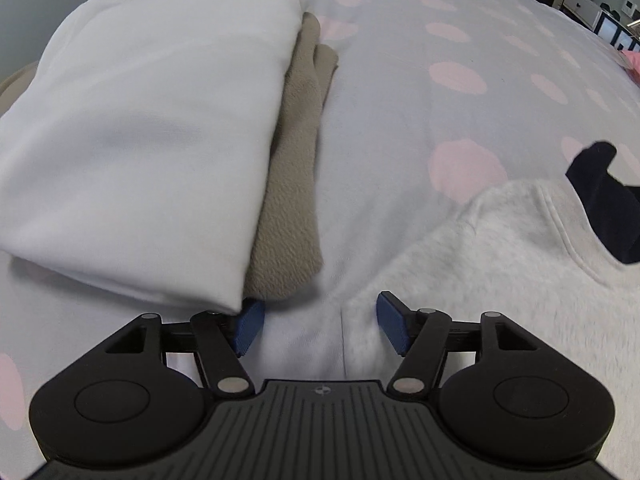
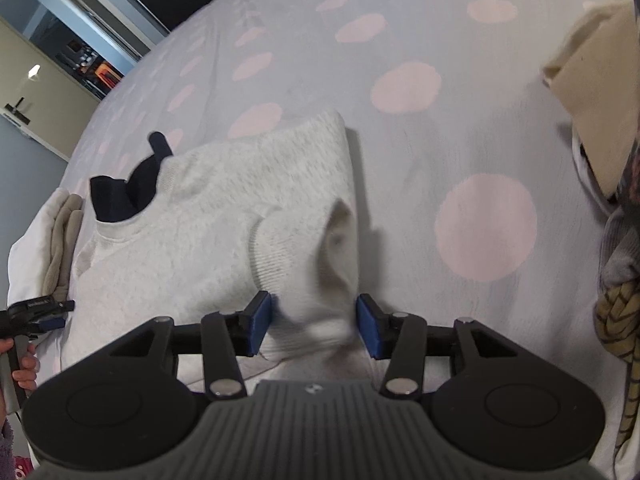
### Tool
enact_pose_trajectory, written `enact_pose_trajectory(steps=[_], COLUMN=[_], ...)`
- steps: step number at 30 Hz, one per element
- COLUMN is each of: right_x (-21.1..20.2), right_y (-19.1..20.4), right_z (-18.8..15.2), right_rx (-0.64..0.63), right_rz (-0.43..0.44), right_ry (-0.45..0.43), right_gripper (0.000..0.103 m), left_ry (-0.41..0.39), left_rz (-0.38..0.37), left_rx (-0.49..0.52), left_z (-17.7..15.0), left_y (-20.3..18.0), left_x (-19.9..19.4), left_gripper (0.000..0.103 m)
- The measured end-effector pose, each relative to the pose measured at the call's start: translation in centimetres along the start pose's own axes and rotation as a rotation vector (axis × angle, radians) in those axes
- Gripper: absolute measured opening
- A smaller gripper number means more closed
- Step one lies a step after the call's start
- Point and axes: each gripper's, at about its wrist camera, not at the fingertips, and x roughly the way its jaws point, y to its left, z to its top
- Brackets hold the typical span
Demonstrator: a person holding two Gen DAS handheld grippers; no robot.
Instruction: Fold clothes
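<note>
Both tilted steeply down over the bed (image 2: 460,128): left gripper (image 1: 320,330) with jaws open and empty above bare spotted cover, right gripper (image 2: 314,326) with jaws apart around the ribbed cuff (image 2: 280,256) of the sleeve, though contact by the pads impossible to tell through blur. One pale grey sweatshirt (image 2: 224,184) with a dark collar (image 2: 124,192) spread at 10 o'clock of the right jaws; one folded pile, white garment (image 1: 152,120) over a tan one (image 1: 292,208), at 11 o'clock of the left jaws. One heap of unfolded clothes (image 2: 616,240) at 3 o'clock in the right view.
</note>
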Motion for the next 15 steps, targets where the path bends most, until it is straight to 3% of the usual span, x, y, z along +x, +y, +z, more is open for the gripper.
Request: enact_pose_trajectory(steps=[9,13,15], right_x=[-0.6,-0.6,-0.5], right_y=[1.0,1.4,1.2], right_z=[0.3,0.2,0.2], right_rx=[-0.019,-0.059,-0.051], right_rz=[0.002,-0.017,-0.013], right_ry=[-0.024,-0.021,-0.020], right_gripper=[0.050,0.050,0.050], left_ry=[0.041,0.023,-0.005], left_rz=[-0.040,-0.083,-0.066], left_rx=[-0.032,0.001,0.054], left_z=[1.8,1.8,2.6], left_y=[-0.5,-2.2,-3.9], left_x=[-1.8,-3.7,-4.0], left_gripper=[0.055,0.054,0.054])
